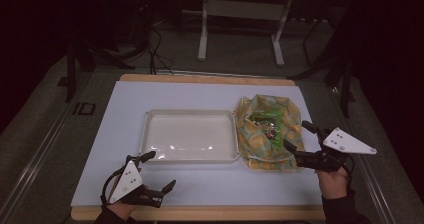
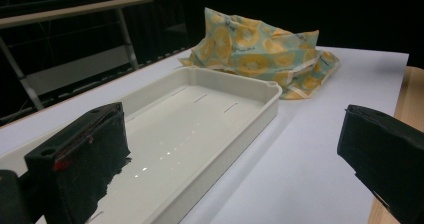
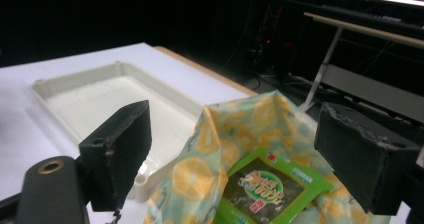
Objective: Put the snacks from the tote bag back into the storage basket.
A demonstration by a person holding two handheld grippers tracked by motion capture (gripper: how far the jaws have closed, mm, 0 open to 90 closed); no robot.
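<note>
- One table [image 1: 200, 189] with a white top carries everything, and the two biggest things on it lie side by side: a shallow white tray [image 1: 189, 135] in the middle and a lemon-print cloth bag [image 1: 260, 134] just to its right, the bag's edge touching or nearly touching the tray's rim
- Inside the tray nothing can be seen; in the left gripper view its floor [image 2: 200, 129] is bare and glossy
- From the bag's open mouth a green packet [image 3: 265, 186] peeks out, lying flat on the folded-back cloth; it also shows in the high view [image 1: 267, 124], along with something darker beside it that is too small to tell
- On the near right, the right gripper [image 1: 300, 143] hovers over the bag's near side with its jaws spread wide and nothing between them; its own view looks straight down between the jaws at the packet
- On the near left, the left gripper [image 1: 161, 171] waits low by the table's front edge, in front of the tray, jaws also wide apart and holding nothing
- My reading is that the work is just starting: unpacking the bag into the tray, with the reach for the packet now in hand
- Next, I judge, the right gripper must drop onto the packet's free edge and pinch only the packet, not the cloth; the left may need to pin the bag so it does not lift along
</note>
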